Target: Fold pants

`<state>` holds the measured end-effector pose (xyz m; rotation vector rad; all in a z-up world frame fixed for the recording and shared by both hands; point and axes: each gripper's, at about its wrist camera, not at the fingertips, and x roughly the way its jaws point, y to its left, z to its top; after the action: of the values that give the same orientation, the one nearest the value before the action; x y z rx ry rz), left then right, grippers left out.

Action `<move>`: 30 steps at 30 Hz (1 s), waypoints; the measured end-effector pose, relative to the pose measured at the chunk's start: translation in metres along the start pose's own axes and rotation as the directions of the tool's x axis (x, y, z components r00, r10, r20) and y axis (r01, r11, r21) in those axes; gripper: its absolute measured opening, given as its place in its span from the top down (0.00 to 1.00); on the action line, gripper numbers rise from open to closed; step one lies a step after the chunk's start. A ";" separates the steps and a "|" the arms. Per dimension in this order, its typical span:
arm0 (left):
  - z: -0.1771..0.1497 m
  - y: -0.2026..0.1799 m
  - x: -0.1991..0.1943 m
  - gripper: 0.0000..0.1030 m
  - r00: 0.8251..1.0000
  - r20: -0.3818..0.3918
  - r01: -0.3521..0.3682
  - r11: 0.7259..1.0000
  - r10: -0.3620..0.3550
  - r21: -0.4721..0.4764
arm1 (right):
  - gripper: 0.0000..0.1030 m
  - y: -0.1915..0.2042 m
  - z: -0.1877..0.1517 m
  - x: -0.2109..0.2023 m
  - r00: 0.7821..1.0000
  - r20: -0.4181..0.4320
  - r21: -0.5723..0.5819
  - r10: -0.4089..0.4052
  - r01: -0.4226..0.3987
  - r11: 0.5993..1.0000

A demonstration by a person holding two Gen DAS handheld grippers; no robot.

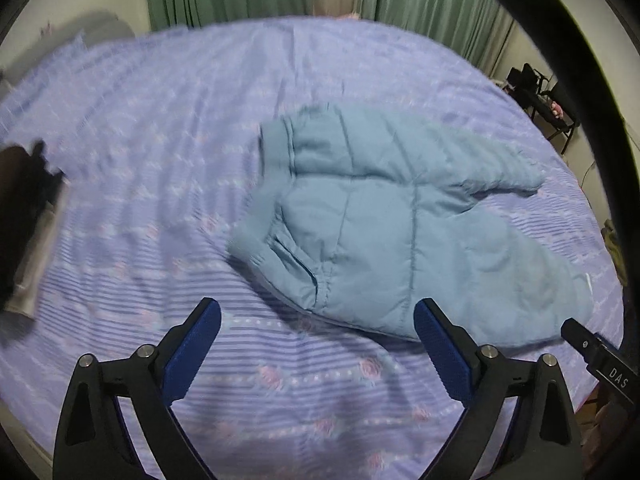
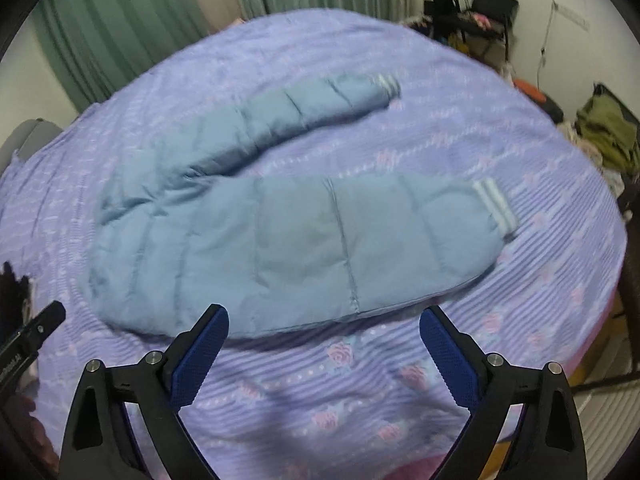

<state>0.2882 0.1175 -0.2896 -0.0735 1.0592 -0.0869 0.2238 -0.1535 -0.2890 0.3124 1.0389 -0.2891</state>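
On bedsheet, blue pants unfolded, both claws agape

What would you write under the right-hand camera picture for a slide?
Open right gripper hovers over light blue quilted pants spread on a purple floral bedsheet, legs apart, unfolded.

dark blurred object cut off at left edge, far clutter blurred
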 end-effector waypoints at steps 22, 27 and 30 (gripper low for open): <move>0.019 0.020 0.059 0.84 0.961 -0.146 0.199 0.956 -0.233 -0.217 | 0.83 -0.026 0.027 0.062 0.990 -0.123 0.242 0.067 -0.036 0.970; 0.019 0.015 0.029 0.86 0.971 -0.121 0.183 0.969 -0.204 -0.168 | 0.86 -0.010 0.030 0.026 0.994 -0.111 0.133 0.018 -0.004 0.991; 0.009 0.019 0.020 0.86 0.970 -0.141 0.173 0.971 -0.197 -0.168 | 0.86 -0.006 0.025 0.011 0.991 -0.135 0.113 0.006 0.009 0.994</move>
<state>0.3061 0.1341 -0.3045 -0.3107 1.2135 -0.1824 0.2470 -0.1697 -0.2878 0.4386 1.1579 -0.3325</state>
